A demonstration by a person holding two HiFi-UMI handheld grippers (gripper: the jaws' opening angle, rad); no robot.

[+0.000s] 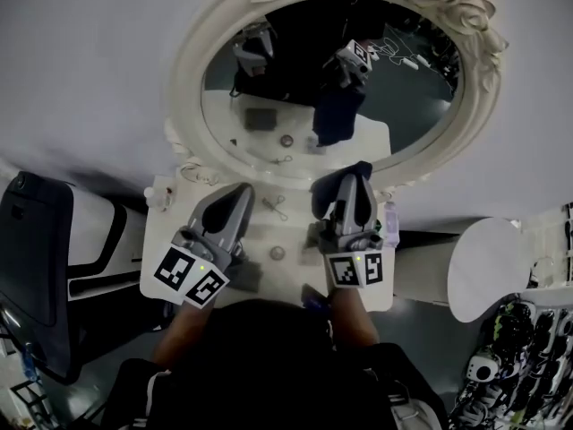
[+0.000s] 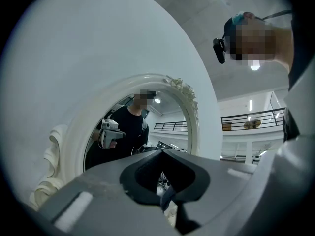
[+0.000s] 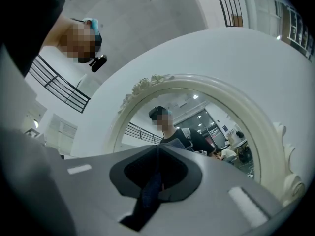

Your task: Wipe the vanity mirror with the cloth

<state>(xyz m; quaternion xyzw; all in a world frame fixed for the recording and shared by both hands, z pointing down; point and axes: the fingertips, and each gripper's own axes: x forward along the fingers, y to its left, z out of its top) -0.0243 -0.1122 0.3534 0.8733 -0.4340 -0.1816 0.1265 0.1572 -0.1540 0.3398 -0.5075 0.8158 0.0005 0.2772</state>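
right gripper [image 1: 352, 195] clamps the dark cloth [image 1: 356, 168], which bunches past its tips. the vanity mirror [image 1: 295, 70] stands just ahead and above, glass facing them. left gripper [image 1: 236, 193], alongside, is closed and seemingly empty.

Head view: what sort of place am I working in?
Probably a staged dressing corner inside a large hall: an ornate white vanity mirror above a small white table, with a railed mezzanine beyond.
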